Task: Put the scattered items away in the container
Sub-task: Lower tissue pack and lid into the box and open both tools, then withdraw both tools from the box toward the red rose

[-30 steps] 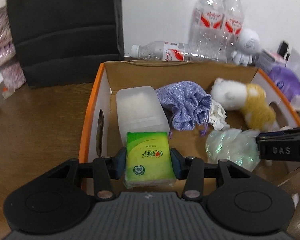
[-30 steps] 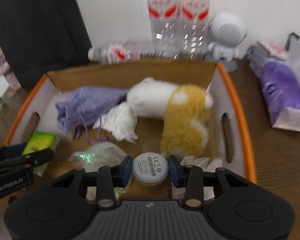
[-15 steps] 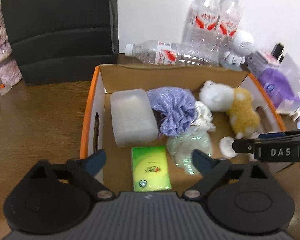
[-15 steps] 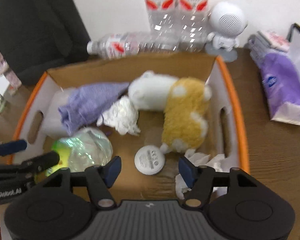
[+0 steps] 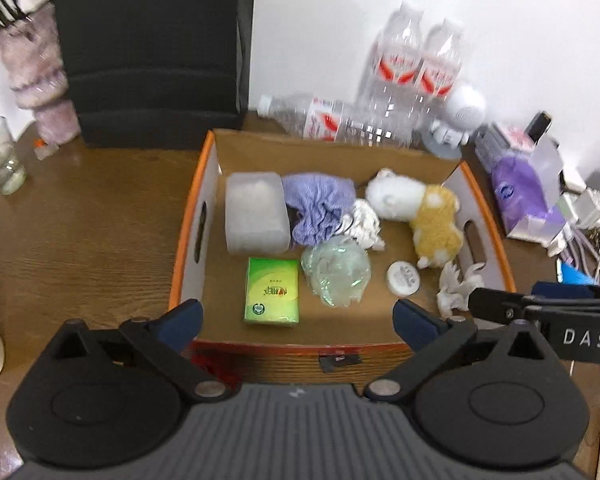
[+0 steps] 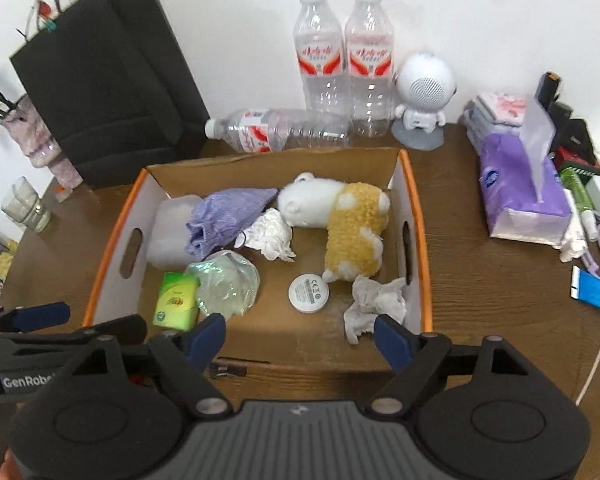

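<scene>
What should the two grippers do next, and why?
Probably lift both back from the box. The left gripper and right gripper have open, empty jaws, and the green tissue pack and white round disc already lie inside. A small dark item on the table by the box's near wall may be next.

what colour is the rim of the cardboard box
Orange: the cardboard box has an orange rim along its side walls, over white outer faces and a brown inside. Clearest in the right wrist view.

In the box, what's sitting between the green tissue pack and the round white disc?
A crumpled clear plastic bag lies between the green tissue pack and the round white disc, touching the pack's side. Both wrist views show it; bare cardboard separates bag from disc.
</scene>
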`<state>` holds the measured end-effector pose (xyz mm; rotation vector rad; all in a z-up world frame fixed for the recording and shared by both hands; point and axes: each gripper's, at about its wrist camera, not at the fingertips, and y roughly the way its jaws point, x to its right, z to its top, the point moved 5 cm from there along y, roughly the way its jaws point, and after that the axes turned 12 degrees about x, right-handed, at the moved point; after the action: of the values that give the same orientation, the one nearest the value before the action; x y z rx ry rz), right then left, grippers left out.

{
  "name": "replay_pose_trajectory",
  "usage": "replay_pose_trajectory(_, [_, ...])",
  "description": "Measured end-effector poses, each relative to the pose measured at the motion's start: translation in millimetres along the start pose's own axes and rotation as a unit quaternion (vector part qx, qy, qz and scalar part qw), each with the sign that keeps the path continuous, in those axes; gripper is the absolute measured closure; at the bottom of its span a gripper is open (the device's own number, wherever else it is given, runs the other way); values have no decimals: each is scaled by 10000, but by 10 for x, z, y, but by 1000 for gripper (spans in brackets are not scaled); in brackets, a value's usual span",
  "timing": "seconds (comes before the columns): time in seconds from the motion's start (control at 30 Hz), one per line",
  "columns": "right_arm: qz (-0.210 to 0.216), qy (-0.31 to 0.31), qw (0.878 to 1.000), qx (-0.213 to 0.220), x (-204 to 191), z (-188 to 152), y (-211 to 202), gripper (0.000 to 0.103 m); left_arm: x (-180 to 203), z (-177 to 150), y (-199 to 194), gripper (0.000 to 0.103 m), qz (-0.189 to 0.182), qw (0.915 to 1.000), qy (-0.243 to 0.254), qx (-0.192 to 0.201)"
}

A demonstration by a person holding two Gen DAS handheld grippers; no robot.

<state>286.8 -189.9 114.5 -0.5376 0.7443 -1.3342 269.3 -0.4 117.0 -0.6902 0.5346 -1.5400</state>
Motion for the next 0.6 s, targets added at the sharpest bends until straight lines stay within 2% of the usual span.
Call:
replay_pose_trajectory(0.1, [69,45,9992,383,2,-54,-247,22,64,-45,-269,0,-36,9988,-14,492])
replay_pose_trajectory(0.23, [-9,-175,9946,1019,-15,-182,-516,22,156,-190,-556,0,-80,9929,69,1188])
replay_pose_trajectory(0.33, [-63,-374,9891,1425,-25,-337,-686,22,218,-333,-707,0,-108,9865,247,1617])
replay_pose_trajectory(0.47, [79,-492,9829,1771,-1,-622,-841,22,206,-607,-901,0,-146,9752,290,2191])
replay_pose_trajectory(0.6, [167,-600,9725,2244,11,-961,-975,21,150,-932,-1019,0,-162,9652,307,2594])
